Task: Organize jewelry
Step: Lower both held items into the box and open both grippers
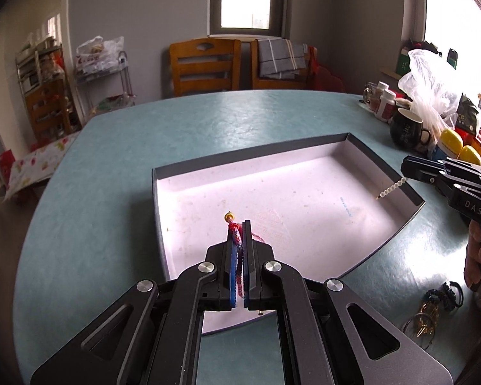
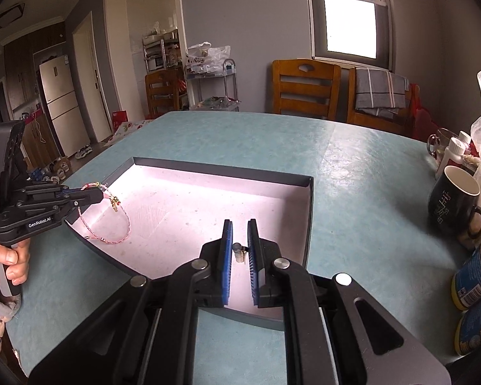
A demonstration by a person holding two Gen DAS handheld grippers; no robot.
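Observation:
A shallow dark box with a white inside [image 1: 272,173] [image 2: 227,173] lies on the teal table. My left gripper [image 1: 239,224] [image 2: 101,192] is shut on a pink beaded necklace [image 2: 125,224] with a gold charm [image 1: 229,215], and its loop hangs down into the box's left part. My right gripper [image 2: 240,224] [image 1: 404,168] hovers over the box's right edge with its jaws slightly apart. A short string of white pearls [image 1: 389,189] hangs from its tip, and a bead end [image 2: 238,252] shows between the pads.
More jewelry, gold pieces and dark hair ties [image 1: 433,308], lies on the table right of the box. A black mug [image 2: 455,205], bottles, cans and a plastic bag [image 1: 429,83] crowd the table's right side. Wooden chairs [image 1: 205,64] stand behind the table.

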